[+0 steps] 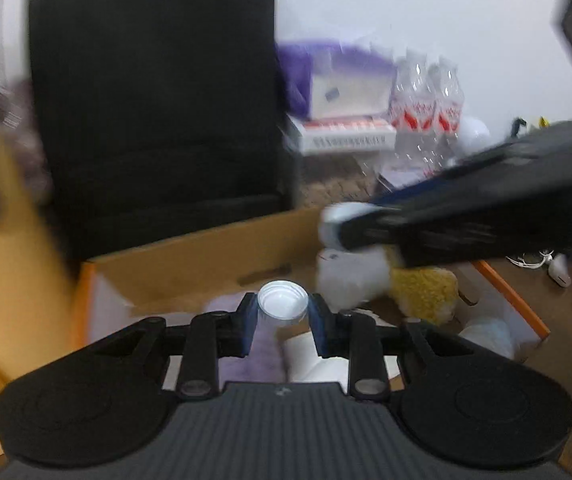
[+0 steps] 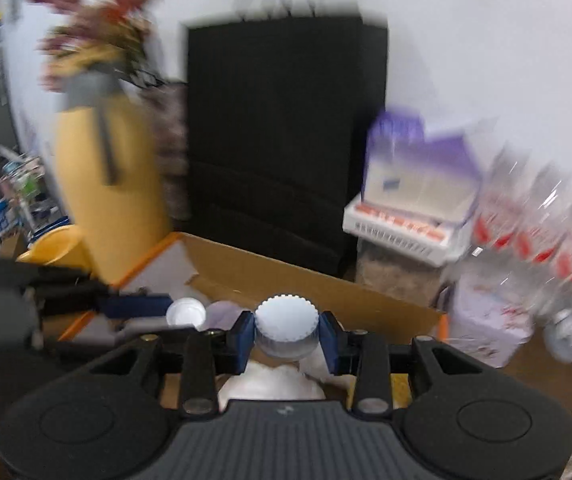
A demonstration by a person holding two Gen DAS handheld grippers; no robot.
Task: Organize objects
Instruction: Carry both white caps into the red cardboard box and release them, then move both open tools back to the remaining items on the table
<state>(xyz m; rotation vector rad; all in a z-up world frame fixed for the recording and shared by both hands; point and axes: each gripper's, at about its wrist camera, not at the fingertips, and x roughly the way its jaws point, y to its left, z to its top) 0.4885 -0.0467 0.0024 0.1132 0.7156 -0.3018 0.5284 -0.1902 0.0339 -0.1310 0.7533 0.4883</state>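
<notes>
Even, soft indoor light; heavy motion blur throughout, fisheye bending and dark vignetting at corners.

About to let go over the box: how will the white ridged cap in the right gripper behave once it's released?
The white ridged cap in the right gripper looks like thin plastic, so probably light and stiff. Being round, it may roll or bounce on the cardboard box. The plush toy below could cushion it.

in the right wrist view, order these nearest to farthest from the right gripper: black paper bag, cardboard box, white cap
1. white cap, clamped between the right gripper fingers
2. cardboard box, its far wall just beyond
3. black paper bag, upright behind the box against the wall
</notes>
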